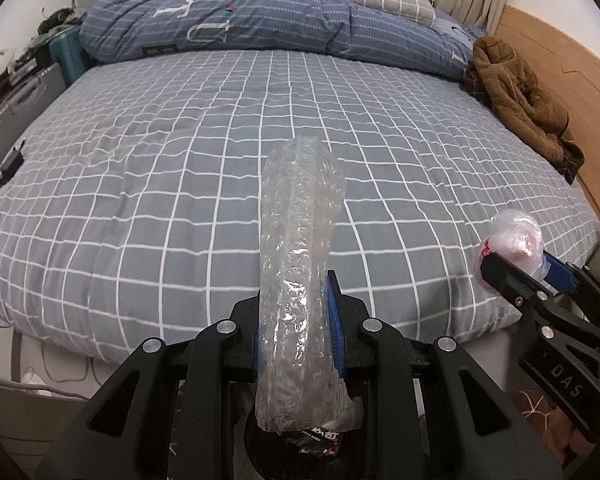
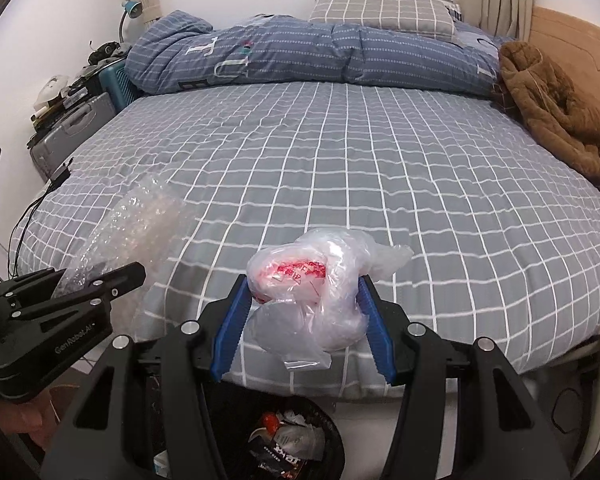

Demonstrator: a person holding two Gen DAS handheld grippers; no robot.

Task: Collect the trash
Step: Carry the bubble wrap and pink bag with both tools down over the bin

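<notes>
My left gripper (image 1: 296, 320) is shut on a long roll of clear bubble wrap (image 1: 300, 264), which stands up between its blue pads over the near edge of the bed. The same roll of bubble wrap (image 2: 136, 224) shows at the left of the right wrist view, in the left gripper (image 2: 100, 280). My right gripper (image 2: 304, 312) is shut on a crumpled clear plastic bag with red print (image 2: 308, 280); that plastic bag (image 1: 512, 240) also appears at the right of the left wrist view. A black trash bin (image 2: 284, 436) with wrappers inside sits on the floor below both grippers.
The bed (image 1: 180, 160) has a grey checked sheet. A folded blue duvet (image 1: 260, 24) and a pillow (image 2: 384, 12) lie at the far side, a brown jacket (image 2: 552, 108) by the wooden headboard. A grey suitcase (image 2: 72, 128) and clutter stand left of the bed.
</notes>
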